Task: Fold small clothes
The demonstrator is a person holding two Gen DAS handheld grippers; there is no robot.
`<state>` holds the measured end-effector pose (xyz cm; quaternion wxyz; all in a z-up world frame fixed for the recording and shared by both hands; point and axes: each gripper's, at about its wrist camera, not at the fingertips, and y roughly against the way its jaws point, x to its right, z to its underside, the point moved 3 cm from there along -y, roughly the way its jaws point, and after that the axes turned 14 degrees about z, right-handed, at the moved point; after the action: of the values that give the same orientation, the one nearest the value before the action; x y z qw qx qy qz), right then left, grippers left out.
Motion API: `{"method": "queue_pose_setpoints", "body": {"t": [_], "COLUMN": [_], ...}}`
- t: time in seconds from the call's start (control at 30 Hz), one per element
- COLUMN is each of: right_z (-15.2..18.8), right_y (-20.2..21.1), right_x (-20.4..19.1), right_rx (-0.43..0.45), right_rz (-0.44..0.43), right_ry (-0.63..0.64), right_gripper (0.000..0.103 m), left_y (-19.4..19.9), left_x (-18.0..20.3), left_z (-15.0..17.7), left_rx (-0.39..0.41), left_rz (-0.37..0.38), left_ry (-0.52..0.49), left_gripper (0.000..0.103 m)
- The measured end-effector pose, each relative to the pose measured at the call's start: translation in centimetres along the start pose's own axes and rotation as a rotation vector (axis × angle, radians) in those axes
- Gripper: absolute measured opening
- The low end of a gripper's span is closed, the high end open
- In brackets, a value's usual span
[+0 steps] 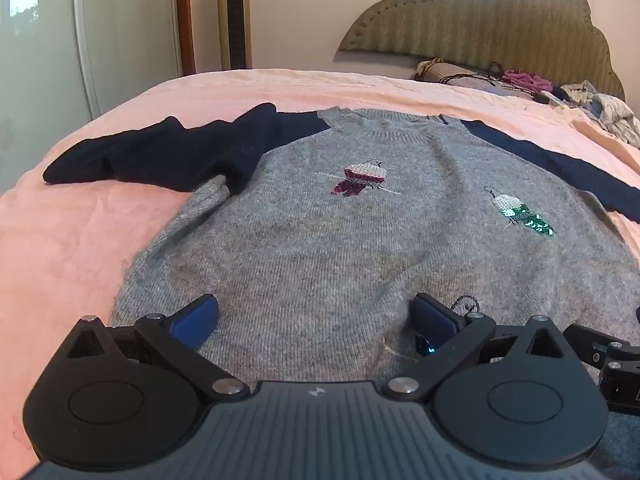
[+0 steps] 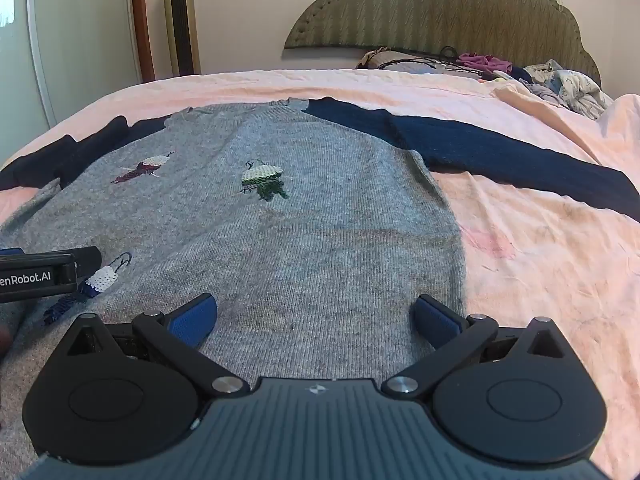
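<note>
A small grey knit sweater (image 1: 320, 248) with navy sleeves and sequin bird motifs lies front up on the pink bedsheet; it also shows in the right wrist view (image 2: 304, 240). Its left sleeve (image 1: 160, 152) is bunched and partly folded toward the body. Its right sleeve (image 2: 500, 156) lies stretched out to the side. My left gripper (image 1: 314, 316) is open and empty over the lower left part of the sweater body. My right gripper (image 2: 314, 316) is open and empty over the lower right part, near the side edge. The left gripper's body (image 2: 40, 274) shows at the left of the right wrist view.
The pink sheet (image 2: 540, 260) covers the bed around the sweater. A pile of clothes and cables (image 2: 500, 68) lies by the padded headboard (image 2: 440, 8). A tower fan (image 2: 180, 20) and a door stand beyond the bed at the left.
</note>
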<state>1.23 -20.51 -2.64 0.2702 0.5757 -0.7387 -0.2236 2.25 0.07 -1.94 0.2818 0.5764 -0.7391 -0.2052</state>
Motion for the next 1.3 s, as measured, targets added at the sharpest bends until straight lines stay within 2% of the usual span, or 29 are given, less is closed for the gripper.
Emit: {"method": "queue_pose_setpoints", "body": {"t": [0.1,0.27,0.43,1.3], "right_z": [0.0,0.0,0.0,0.0], "right_y": [0.0,0.0,0.0,0.0], "right_x": [0.0,0.0,0.0,-0.1], "right_rx": [0.003,0.003,0.002,0.004], "right_rz": [0.0,-0.001,-0.001,0.0], "right_ry": [-0.001,-0.001,-0.001,-0.001], "right_gripper": [0.103,0.103,0.103,0.103], "left_y": [0.0,0.1,-0.2,0.1], "left_x": [0.0,-0.7,0.4,0.5], "left_z": [0.0,-0.3,0.0,0.1], "left_rx": [-0.006,-0.009,-0.033,-0.031], "left_rz": [-0.014,0.008,-0.021,-0.024], "left_ry": [-0.014,0.017,-0.023,-0.025], "left_gripper": [0.103,0.103,0.103,0.103]}}
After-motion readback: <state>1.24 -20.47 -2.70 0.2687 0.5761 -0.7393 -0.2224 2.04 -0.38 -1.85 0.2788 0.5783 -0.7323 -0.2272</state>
